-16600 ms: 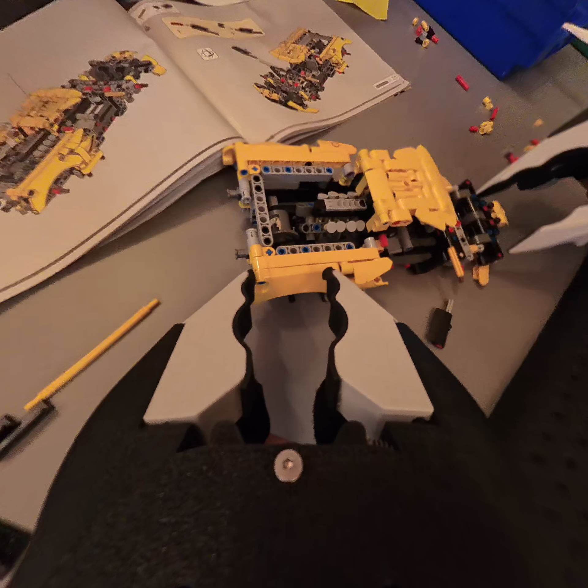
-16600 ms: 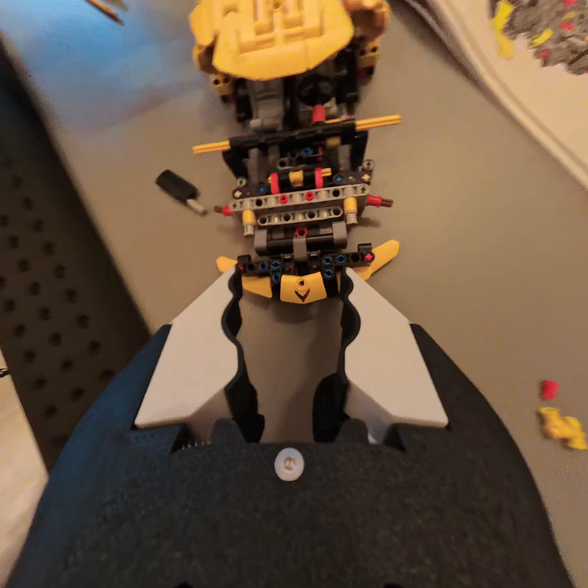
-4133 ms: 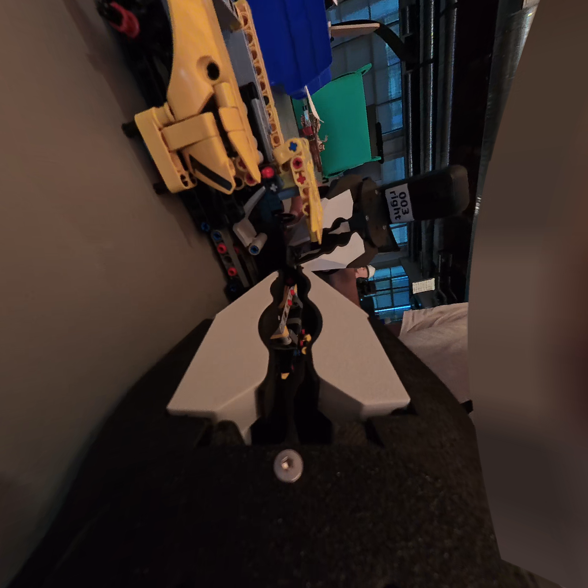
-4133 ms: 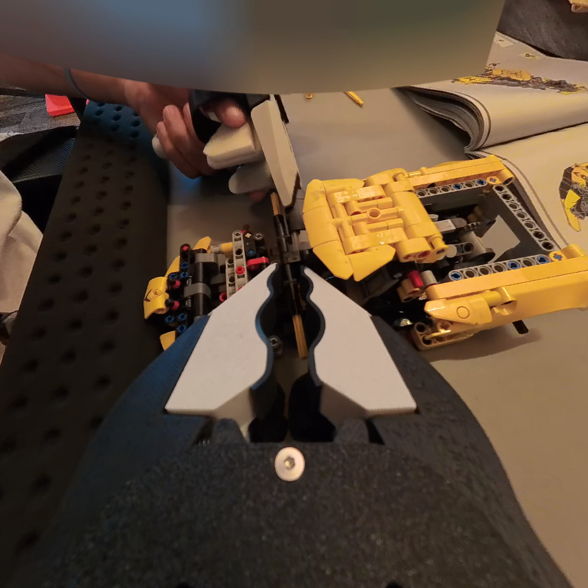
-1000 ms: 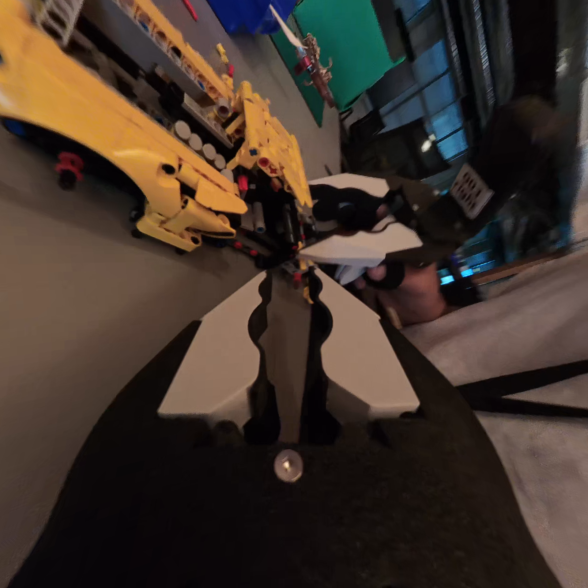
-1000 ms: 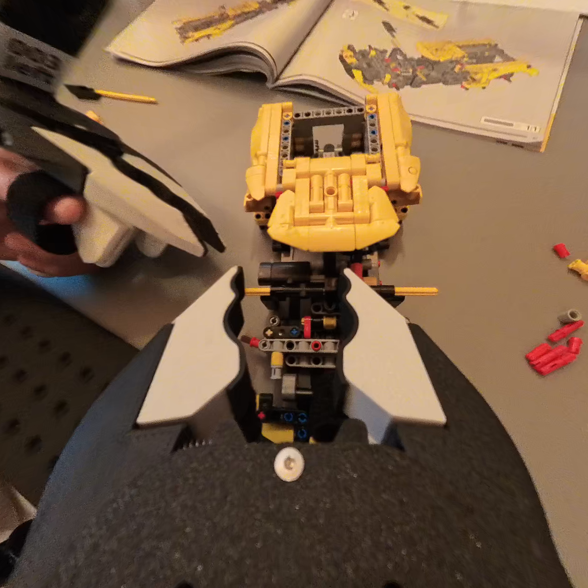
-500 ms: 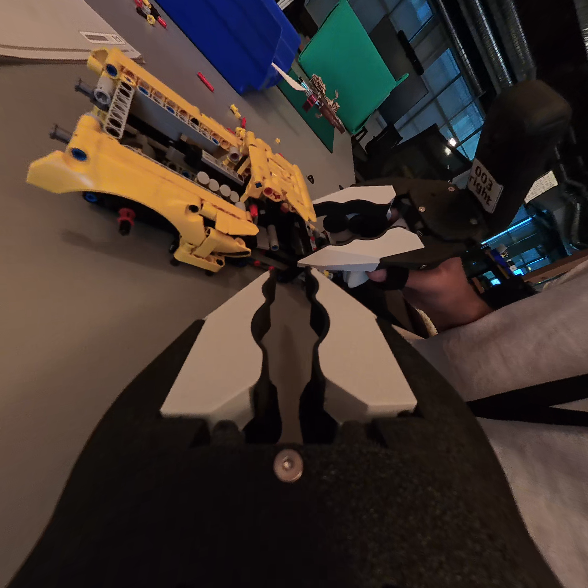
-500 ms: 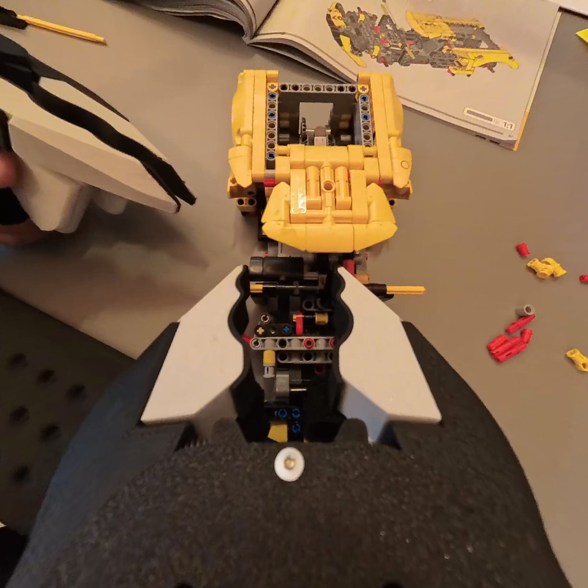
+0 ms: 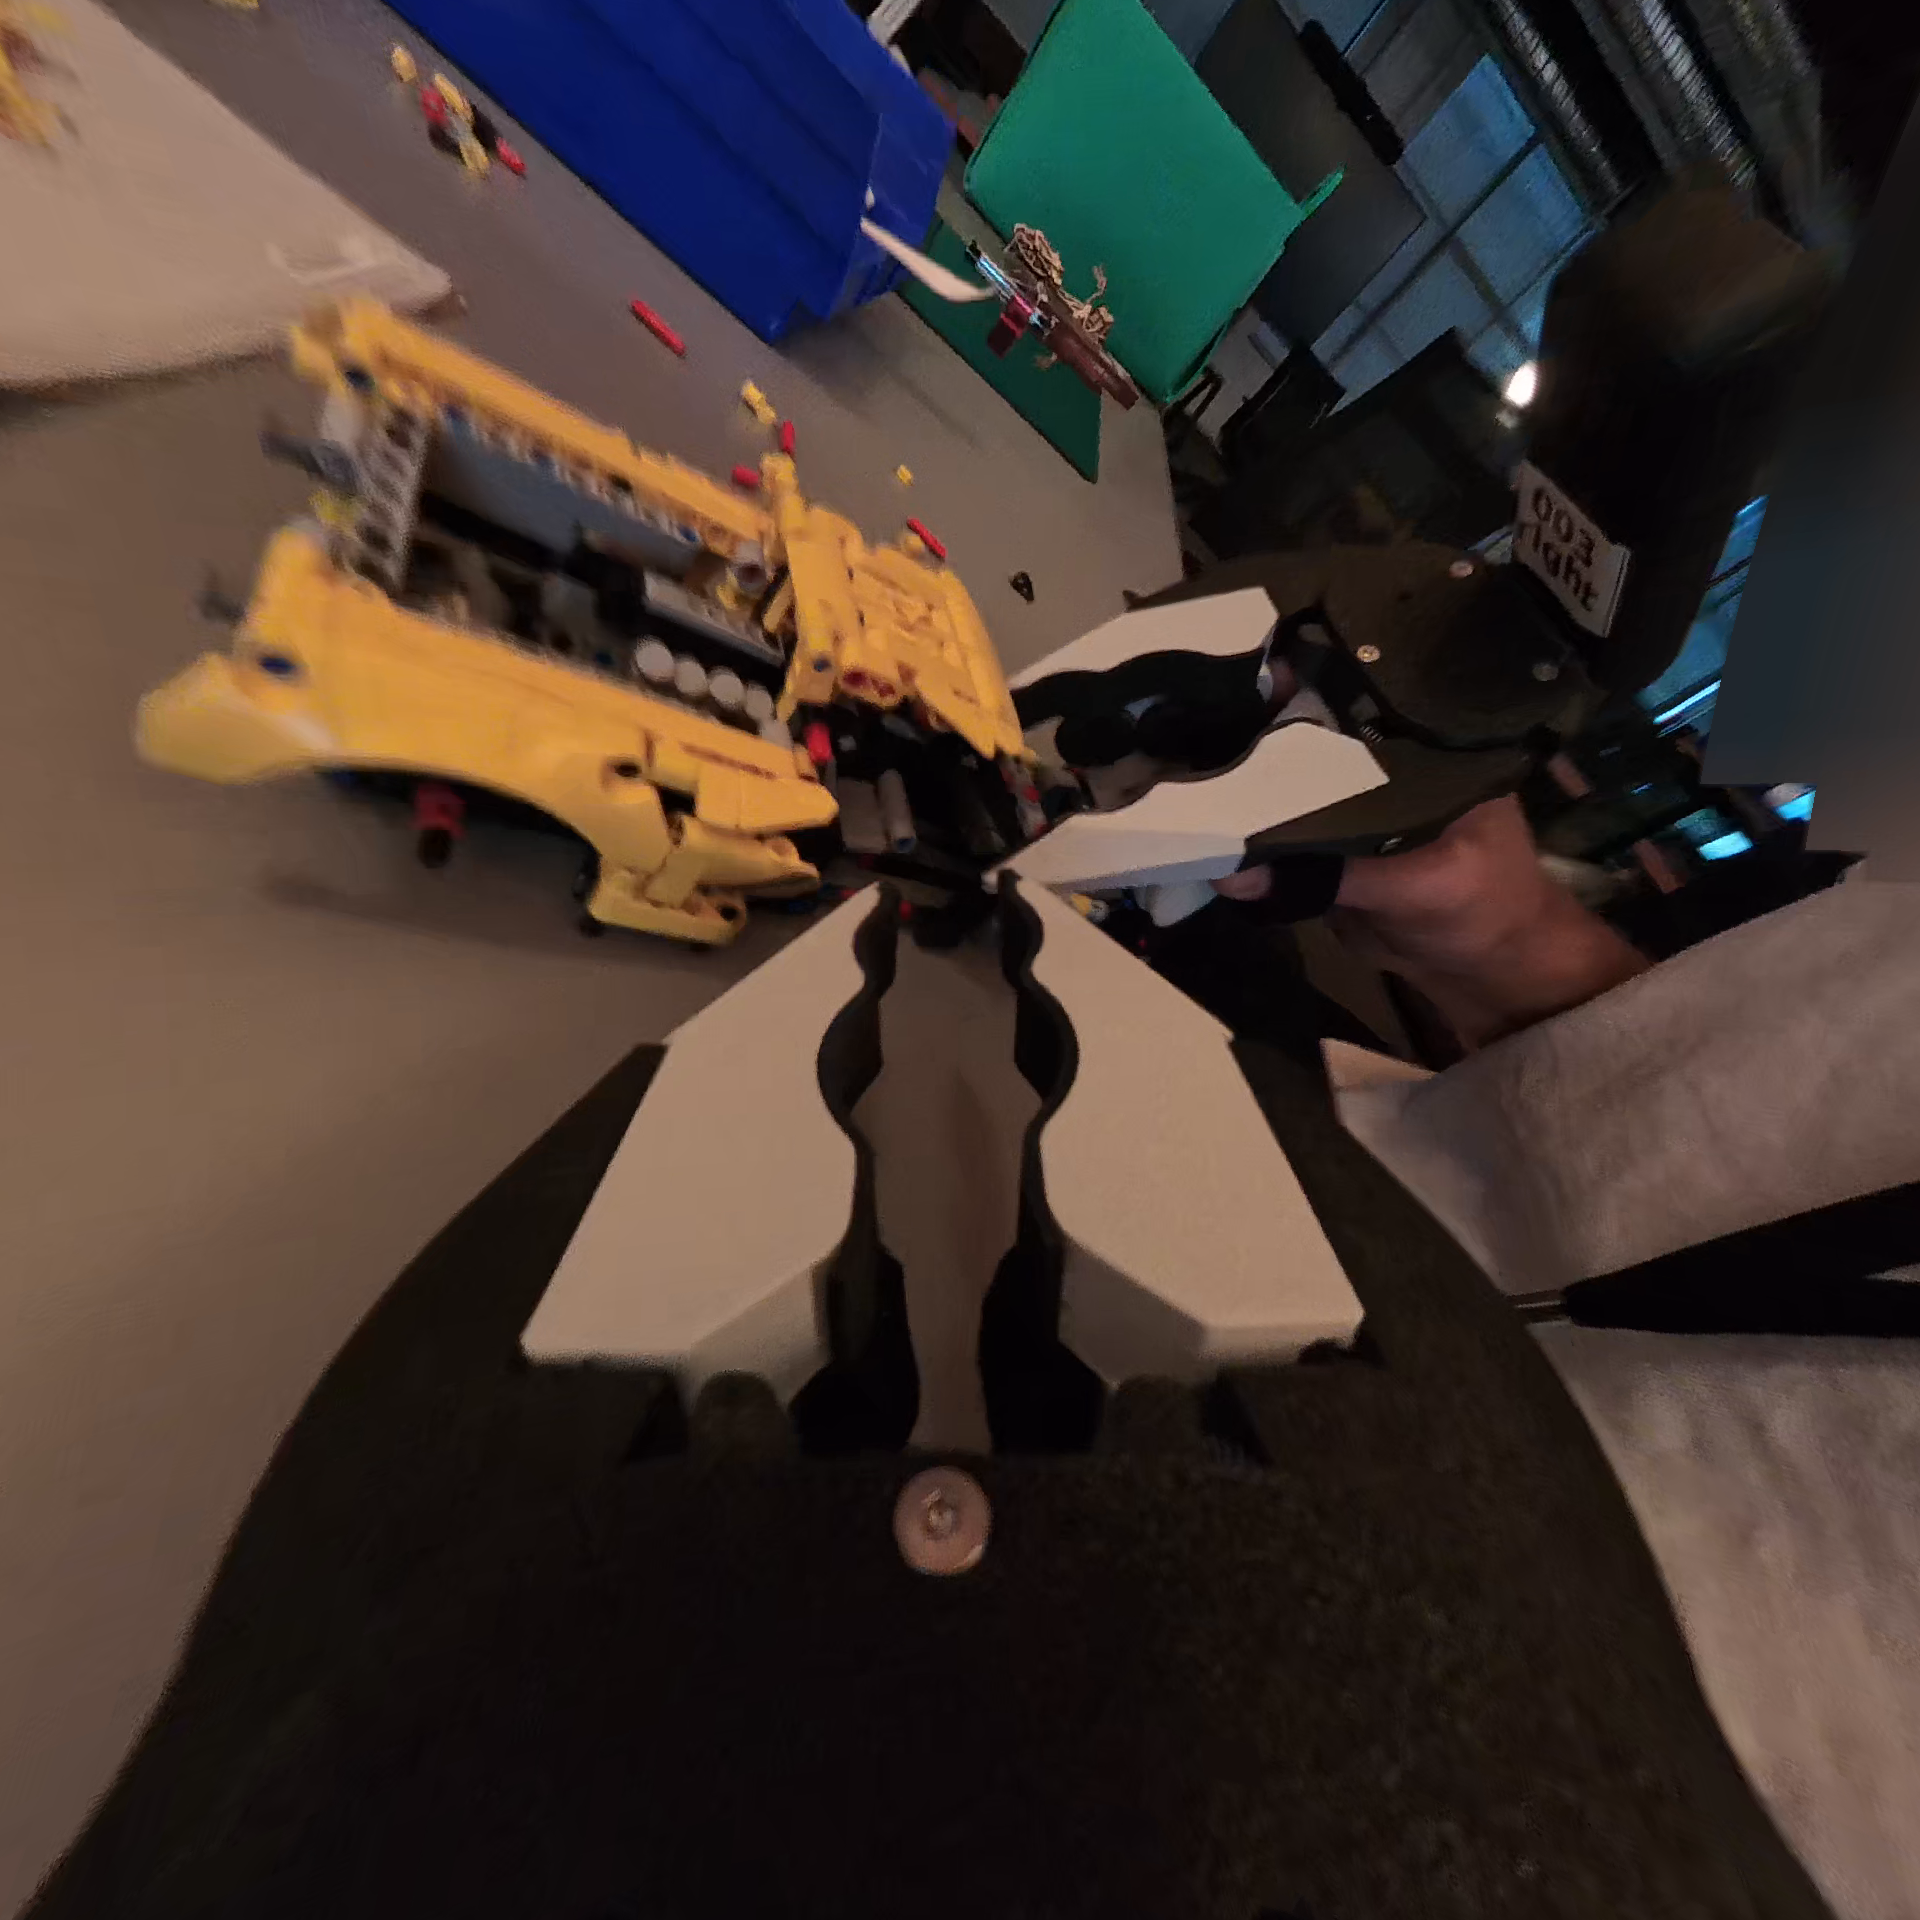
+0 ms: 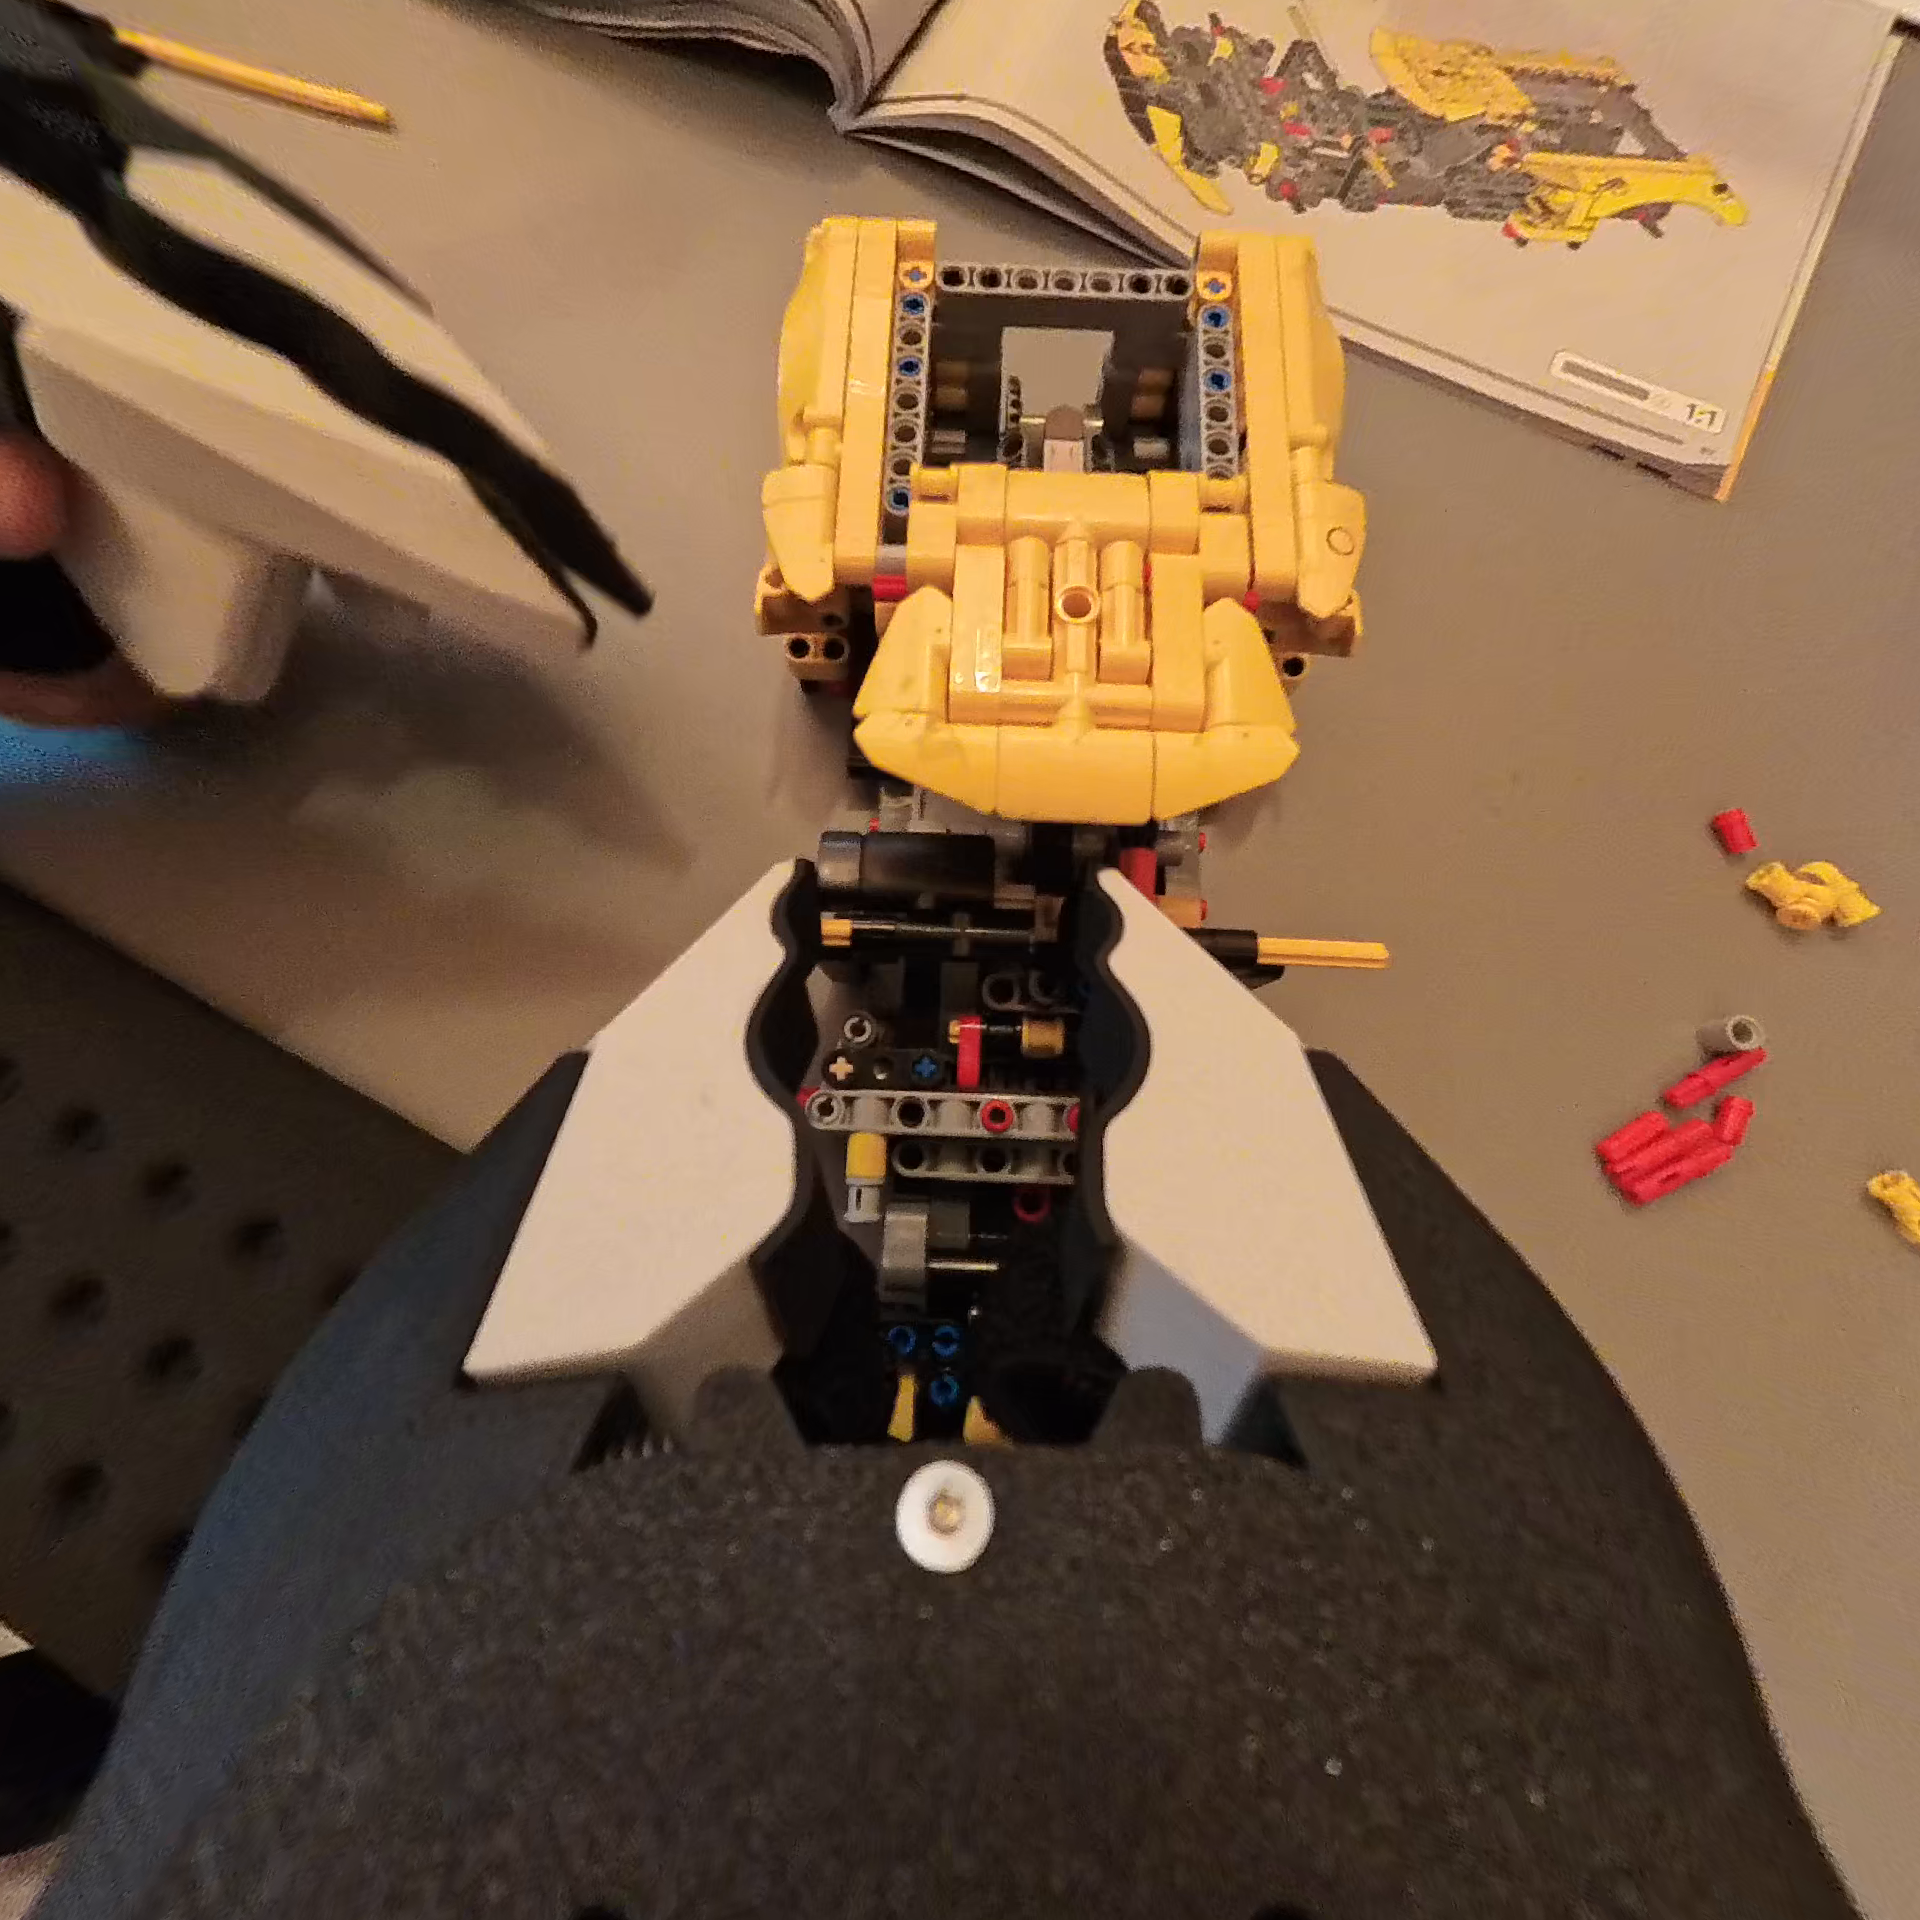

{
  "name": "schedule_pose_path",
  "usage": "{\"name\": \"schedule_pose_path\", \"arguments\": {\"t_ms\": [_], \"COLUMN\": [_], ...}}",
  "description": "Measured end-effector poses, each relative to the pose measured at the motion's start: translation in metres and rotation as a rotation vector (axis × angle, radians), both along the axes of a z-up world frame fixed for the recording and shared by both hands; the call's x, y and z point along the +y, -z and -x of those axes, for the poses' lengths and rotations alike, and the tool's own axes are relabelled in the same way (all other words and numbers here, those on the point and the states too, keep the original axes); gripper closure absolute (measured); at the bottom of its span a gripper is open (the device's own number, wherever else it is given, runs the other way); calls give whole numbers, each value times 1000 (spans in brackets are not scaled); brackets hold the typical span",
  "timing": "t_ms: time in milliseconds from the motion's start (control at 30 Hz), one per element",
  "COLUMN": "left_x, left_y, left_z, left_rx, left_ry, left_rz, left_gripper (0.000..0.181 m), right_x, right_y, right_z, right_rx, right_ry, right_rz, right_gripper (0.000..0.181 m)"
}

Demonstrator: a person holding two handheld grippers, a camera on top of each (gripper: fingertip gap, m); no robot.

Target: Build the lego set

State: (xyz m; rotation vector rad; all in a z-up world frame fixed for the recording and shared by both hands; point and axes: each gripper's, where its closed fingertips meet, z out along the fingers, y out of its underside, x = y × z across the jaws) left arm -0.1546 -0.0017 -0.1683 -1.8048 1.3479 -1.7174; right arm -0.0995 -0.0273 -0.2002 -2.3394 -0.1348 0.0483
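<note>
The yellow and black lego car model [image 10: 1070, 665] lies on the grey table [image 10: 1558, 675]. My right gripper [image 10: 945, 883] straddles the model's black front chassis [image 10: 935, 1112], and its fingers [image 10: 675, 1143] press on both sides of it. A yellow axle [image 10: 1320, 951] sticks out to the right of the chassis. In the left wrist view the model [image 9: 499, 707] lies sideways, with the right gripper [image 9: 1003, 779] at its front end. My left gripper [image 9: 945, 899] is partly open and empty, tips close to the chassis. It also shows in the right wrist view [image 10: 613, 613], left of the model.
An open instruction booklet [image 10: 1455, 208] lies behind the model. Loose red pins [image 10: 1673, 1143] and yellow pieces [image 10: 1808, 894] lie to the right, a yellow rod [image 10: 260, 88] far left. A black perforated mat [image 10: 156, 1247] borders the table. A blue bin [image 9: 707, 135] and a green board [image 9: 1122, 208] stand beyond. The gap from one gripper's tips to the other's is roughly 7 cm.
My right gripper has slid forward over the front chassis and its fingers have narrowed onto it. My left gripper has stayed beside the model, drifting slightly, with nothing in it.
</note>
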Motion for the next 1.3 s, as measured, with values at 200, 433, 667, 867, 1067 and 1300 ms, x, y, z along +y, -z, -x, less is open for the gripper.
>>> {"name": "schedule_pose_path", "arguments": {"t_ms": [200,433,667,867,1067,1300], "left_x": [30,26,19,8,5,5], "left_y": [-10,22,30,30,29,29], "left_z": [-15,-41,-40,-37,-37,-37], "left_rx": [7,105,173,184,162,138], "left_ry": [108,393,402,341,322,314], "left_rz": [-657,-909,-877,-875,-850,-858], "left_gripper": [137,127,138,142,144,144], "right_x": [-3,-6,-5,-5,0,2], "right_y": [-2,-5,-2,10,5,4], "right_z": [-6,-8,-37,-35,-47,-39], "right_rx": [-4,17,-13,131,2,17], "right_ry": [-44,-75,-8,-97,-124,-220], "right_rz": [-59,-95,-100,-20,-62,-61], "right_gripper": [132,129,77,73,56,71]}}
